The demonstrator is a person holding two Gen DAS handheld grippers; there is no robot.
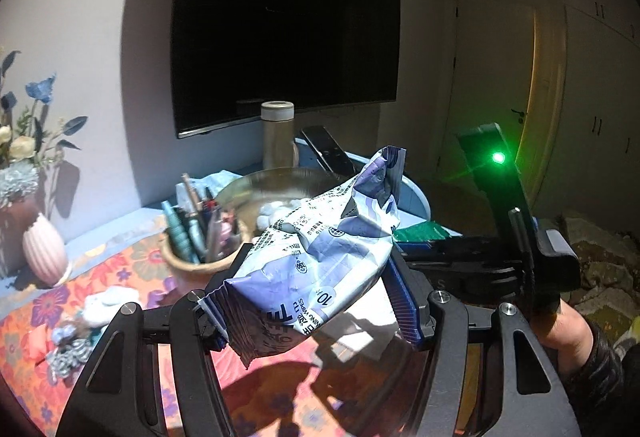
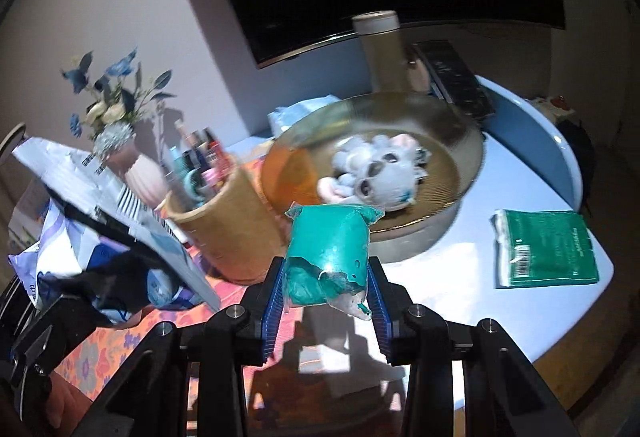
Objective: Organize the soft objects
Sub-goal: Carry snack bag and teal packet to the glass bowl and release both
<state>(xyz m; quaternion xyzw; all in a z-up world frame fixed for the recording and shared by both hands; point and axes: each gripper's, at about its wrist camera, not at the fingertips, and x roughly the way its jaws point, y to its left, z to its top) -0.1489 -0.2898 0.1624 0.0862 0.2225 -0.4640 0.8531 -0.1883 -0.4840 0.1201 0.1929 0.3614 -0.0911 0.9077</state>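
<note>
A: Soft objects: where were they?
B: A plush toy (image 2: 376, 169) lay in the bowl (image 2: 460, 141); the left gripper (image 1: 312, 301) clenched a wipes pack (image 1: 320, 257), the right gripper (image 2: 326, 289) a teal pouch (image 2: 332, 257).
A: Remaining?
B: Both, seemingly, plus a green pack (image 2: 544, 249) on the surface (image 2: 460, 277).

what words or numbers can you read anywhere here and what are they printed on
"10": in a white oval on the crumpled white and purple wipes pack held in the left gripper.
"NING WIPES": partial, on the same pack near its lower edge.
Other print and characters on that pack: too small to read.
Flat green packet on the pale blue table: barcode and white print, too blurred to read.
Teal putty bag in the right gripper: no text visible.
</note>
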